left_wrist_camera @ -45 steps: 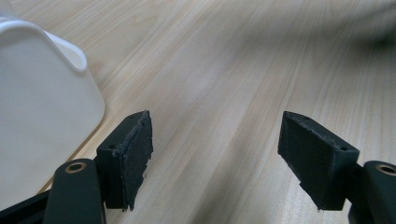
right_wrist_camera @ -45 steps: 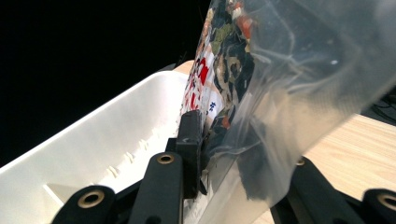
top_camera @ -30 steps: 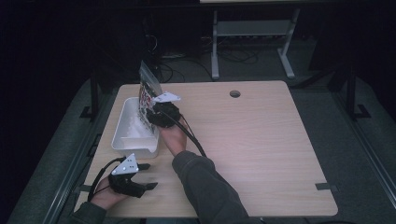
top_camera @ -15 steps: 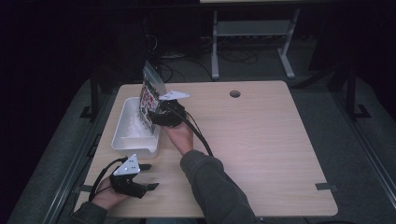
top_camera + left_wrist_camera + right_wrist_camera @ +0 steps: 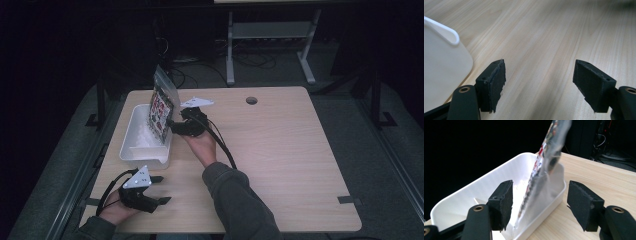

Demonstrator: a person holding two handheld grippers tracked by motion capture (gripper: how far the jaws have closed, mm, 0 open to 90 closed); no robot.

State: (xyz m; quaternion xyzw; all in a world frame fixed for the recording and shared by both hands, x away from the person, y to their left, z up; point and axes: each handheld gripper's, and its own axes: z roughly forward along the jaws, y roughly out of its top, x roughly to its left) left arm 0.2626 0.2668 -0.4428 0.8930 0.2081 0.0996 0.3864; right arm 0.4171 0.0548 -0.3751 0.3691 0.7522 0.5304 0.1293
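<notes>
Both tongs gape empty: right tongs (image 5: 539, 202) straddling the bag (image 5: 544, 165) upright in the bin (image 5: 486, 187), left tongs (image 5: 540, 82) over bare table (image 5: 549, 37).

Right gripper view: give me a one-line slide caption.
Open right tongs face a printed plastic packet standing tilted in the white bin on the wooden table.

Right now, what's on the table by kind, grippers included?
White tubs: 1, the tub at the table's left edge.
Printed snack bags: 1, the bag standing on edge in the tub.
Grippers: 2, the left gripper and the right gripper, both open.
Total: 4
</notes>
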